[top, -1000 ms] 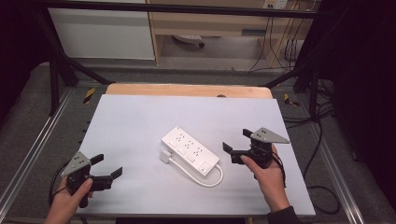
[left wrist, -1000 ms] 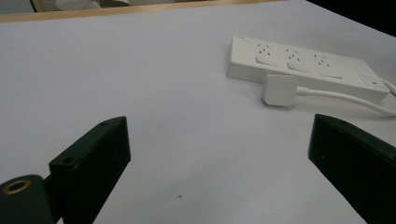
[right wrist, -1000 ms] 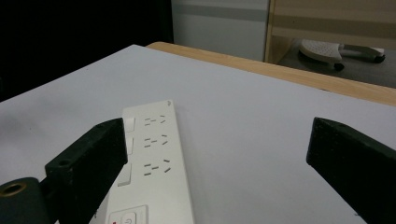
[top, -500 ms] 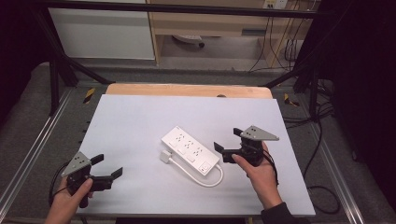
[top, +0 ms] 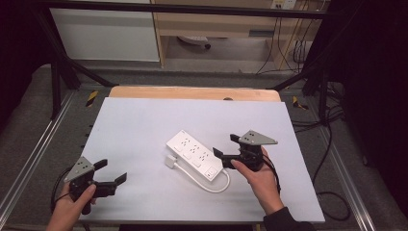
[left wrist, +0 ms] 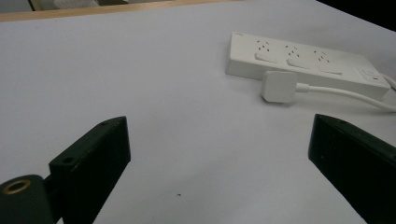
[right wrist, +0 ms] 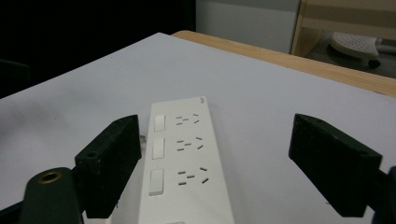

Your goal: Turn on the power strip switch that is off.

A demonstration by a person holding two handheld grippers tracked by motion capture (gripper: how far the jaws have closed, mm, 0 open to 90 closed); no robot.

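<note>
A white power strip (top: 195,152) lies aslant in the middle of the white table (top: 144,120), its cable looping round to a white plug (top: 171,161) beside it. My right gripper (top: 226,146) is open at the strip's near right end, jaws either side of it and just above. In the right gripper view the power strip (right wrist: 184,163) runs away between the wide black jaws. My left gripper (top: 111,171) is open near the table's front left corner, apart from the strip. Its own view shows the power strip (left wrist: 303,63) and plug (left wrist: 279,86) farther off.
The table's far edge is a wooden strip (top: 192,93). Metal rails (top: 29,159) run along both sides. Behind the table stand a white cabinet (top: 106,33) and a wooden shelf unit (top: 216,24), with cables (top: 293,45) on the floor at right.
My right gripper has moved left toward the power strip and now straddles its near end. The left gripper has stayed where it was.
</note>
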